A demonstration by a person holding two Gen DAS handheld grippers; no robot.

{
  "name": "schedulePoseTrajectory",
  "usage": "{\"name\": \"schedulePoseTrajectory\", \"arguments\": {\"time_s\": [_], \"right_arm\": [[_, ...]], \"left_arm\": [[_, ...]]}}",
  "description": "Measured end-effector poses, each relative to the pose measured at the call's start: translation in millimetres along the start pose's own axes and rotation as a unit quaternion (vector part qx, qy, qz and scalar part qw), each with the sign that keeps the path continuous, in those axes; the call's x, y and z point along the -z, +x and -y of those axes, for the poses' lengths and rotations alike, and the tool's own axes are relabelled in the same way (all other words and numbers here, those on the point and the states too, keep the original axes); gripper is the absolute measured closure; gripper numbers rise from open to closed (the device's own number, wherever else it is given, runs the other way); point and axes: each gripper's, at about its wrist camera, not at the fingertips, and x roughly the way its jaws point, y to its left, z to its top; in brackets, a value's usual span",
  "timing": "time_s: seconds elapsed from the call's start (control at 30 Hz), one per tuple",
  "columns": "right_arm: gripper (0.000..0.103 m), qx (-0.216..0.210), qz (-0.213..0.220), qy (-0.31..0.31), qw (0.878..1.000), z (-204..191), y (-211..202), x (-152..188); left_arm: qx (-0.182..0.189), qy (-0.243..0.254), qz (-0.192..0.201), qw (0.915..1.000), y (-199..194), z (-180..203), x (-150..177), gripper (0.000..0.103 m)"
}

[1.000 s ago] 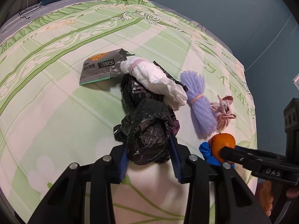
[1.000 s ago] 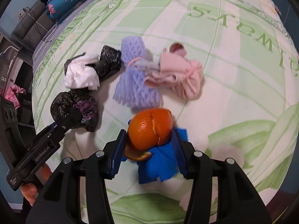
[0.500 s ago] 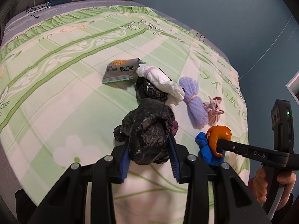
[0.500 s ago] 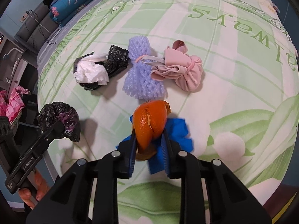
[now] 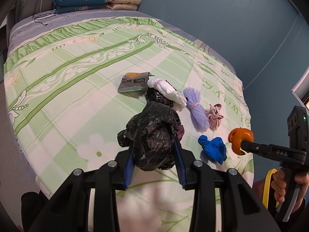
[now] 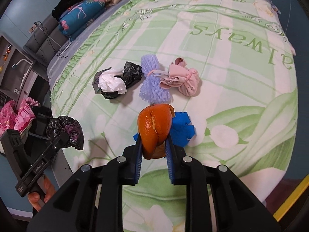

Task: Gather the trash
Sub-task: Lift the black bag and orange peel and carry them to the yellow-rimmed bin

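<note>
Carry step in hand. Left gripper (image 5: 153,152) clamps a crumpled black bag (image 5: 152,135); right gripper (image 6: 153,147) pinches an orange peel (image 6: 154,129). Both are held above the bed (image 6: 231,77), near its edge. Next probably a bin, none clearly visible; blue scrap (image 6: 182,130) remains on the bed.

The crumpled black plastic bag (image 5: 154,135) looks thin and glossy. The orange peel (image 6: 154,127) has a dimpled, waxy skin. The purple foam net (image 6: 152,83) is soft mesh (matt), and the bedsheet (image 6: 231,67) is smooth printed cloth.
</note>
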Motion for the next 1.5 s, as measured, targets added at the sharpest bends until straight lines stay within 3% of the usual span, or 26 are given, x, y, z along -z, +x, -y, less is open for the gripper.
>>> {"name": "schedulePoseTrajectory", "arguments": {"time_s": [0.37,0.73,1.5], "right_arm": [[0.082,-0.022,0.031,0.005,0.999,6,-44,19],[0.082,-0.049,0.065,0.010,0.997,19,-87,40],[0.082,-0.052,0.157,0.032,0.986,70,-187,86]], "left_arm": [[-0.001,0.019,0.025,0.9995,-28,19,3,0.069],[0.006,0.056,0.048,0.9973,-57,61,8,0.069],[0.080,0.143,0.069,0.9841,-98,167,26,0.069]]}}
